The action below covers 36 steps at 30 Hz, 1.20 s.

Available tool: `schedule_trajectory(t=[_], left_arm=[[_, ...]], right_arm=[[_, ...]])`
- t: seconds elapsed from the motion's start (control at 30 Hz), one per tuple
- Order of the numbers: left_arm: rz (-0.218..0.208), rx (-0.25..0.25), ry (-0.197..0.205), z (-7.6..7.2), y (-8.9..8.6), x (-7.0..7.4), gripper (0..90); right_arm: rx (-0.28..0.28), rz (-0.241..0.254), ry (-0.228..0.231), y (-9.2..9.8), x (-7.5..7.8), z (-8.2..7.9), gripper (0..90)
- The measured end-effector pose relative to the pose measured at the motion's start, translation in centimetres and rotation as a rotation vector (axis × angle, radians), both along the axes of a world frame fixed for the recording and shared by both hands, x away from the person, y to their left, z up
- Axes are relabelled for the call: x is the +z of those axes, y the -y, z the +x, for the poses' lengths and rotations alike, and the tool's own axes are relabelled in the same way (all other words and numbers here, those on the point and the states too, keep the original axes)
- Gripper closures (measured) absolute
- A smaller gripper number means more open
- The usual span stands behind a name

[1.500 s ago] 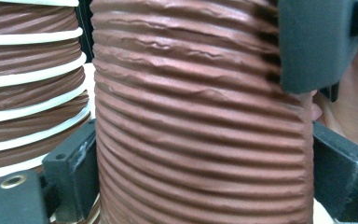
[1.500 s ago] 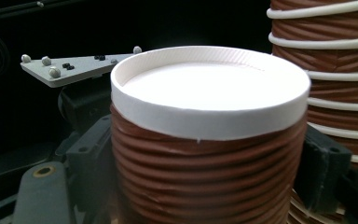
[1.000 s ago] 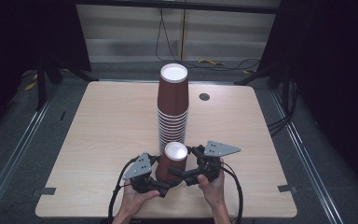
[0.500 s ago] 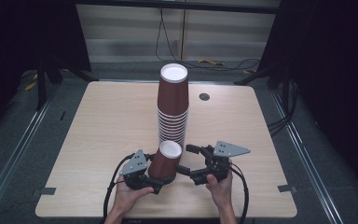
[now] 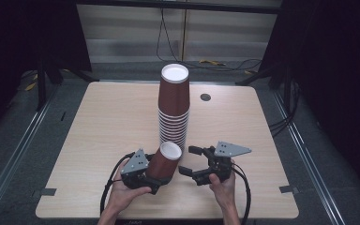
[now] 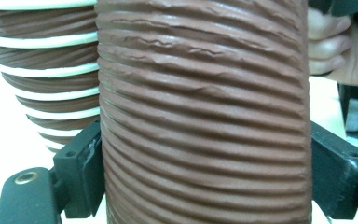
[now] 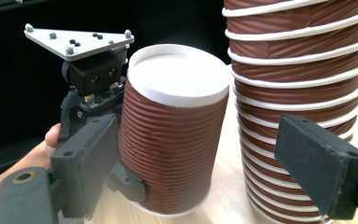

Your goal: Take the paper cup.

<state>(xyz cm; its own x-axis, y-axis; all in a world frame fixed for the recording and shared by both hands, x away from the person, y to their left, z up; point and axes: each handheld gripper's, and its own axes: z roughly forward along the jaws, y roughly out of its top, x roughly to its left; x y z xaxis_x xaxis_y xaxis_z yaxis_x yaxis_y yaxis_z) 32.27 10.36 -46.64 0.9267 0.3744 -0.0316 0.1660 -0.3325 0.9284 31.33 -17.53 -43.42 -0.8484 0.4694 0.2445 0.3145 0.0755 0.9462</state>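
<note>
- The single brown ribbed cup (image 5: 165, 161) stands bottom up at the lower middle of the high view, leaning slightly, its white base facing up, right in front of the foot of the tall stack of cups (image 5: 173, 108).
- The left gripper (image 5: 143, 174) has it: in the left gripper view both black pads (image 6: 81, 172) press the cup's ribbed wall (image 6: 205, 116) from either side. Those jaws have just been closing, with the cup between them.
- The right gripper (image 5: 193, 161) sits just right of the cup in the high view, jaws spread and holding nothing; in its own view the cup (image 7: 172, 130) stands by the left jaw and the stack (image 7: 298, 93) behind the right one.
- Judged step: the cup is freshly pinched and ready to be carried, most likely up onto the stack.
- The next move would call for a firm but gentle squeeze, since the paper wall can buckle, then a straight lift clear of the stack's top before lowering it over.
- In the way: the stack itself is just beside the cup, so a sideways swing could knock it over.
- Elsewhere the wooden table (image 5: 98, 122) carries a small dark round disc (image 5: 205, 97) at the upper right, well apart from the work.
</note>
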Motion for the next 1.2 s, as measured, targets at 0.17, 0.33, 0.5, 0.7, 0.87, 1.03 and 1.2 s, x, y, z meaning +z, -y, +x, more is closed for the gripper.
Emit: schedule_trajectory(t=[0.17, 0.33, 0.5, 0.7, 0.87, 1.03, 1.2], left_arm=[[0.042, -0.021, 0.003, 0.2, -0.2, 0.6, 14.6], [0.081, -0.06, -0.018, 0.6, -0.6, 1.1, 14.6], [0.121, -0.08, -0.026, 1.0, -0.8, 1.6, 14.5], [0.2, -0.111, -0.024, 1.3, -0.5, 2.5, 14.5], [0.271, -0.138, -0.017, 1.3, 0.0, 2.7, 14.3], [0.329, -0.144, -0.003, 1.4, 0.6, 2.7, 14.1], [0.395, -0.174, 0.003, 1.5, 1.1, 2.7, 14.1]], right_arm=[[0.0, -0.039, -0.007, 0.0, -0.1, 0.0, 13.7], [0.02, -0.086, -0.005, 0.1, 0.0, -0.1, 12.9], [0.04, -0.13, -0.023, 0.1, -0.1, 0.0, 13.0], [0.044, -0.187, -0.033, -0.1, -0.2, 0.2, 13.5], [0.067, -0.23, -0.052, 0.0, -0.1, 0.3, 13.5], [0.082, -0.282, -0.047, -0.3, 0.0, 0.3, 13.5], [0.092, -0.345, -0.055, -0.5, 0.0, 0.4, 13.5]])
